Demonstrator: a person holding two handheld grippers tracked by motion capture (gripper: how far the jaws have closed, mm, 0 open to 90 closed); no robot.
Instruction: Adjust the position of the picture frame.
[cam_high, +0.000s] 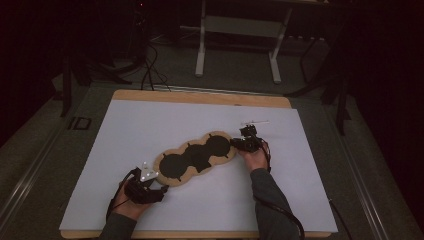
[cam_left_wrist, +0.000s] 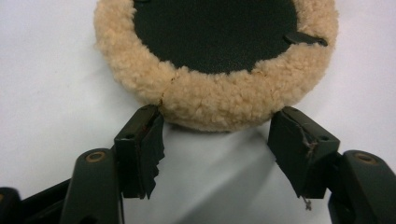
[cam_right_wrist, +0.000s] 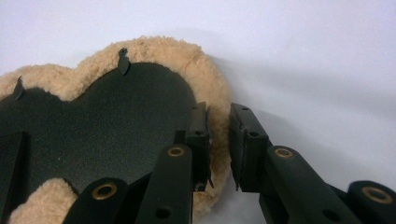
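Right hand-held gripper (cam_right_wrist: 219, 144) pinches the fleecy rim of the soft, floppy, light pad (cam_high: 196, 156) mid-tabletop; left hand-held gripper (cam_left_wrist: 215, 140) gapes wide at its near end, best grabbed by that fuzzy edge

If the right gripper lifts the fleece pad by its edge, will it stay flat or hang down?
The fleece pad is long and thin, so it would probably sag. The right gripper pinches only its soft rim, so it may slip. It looks light.
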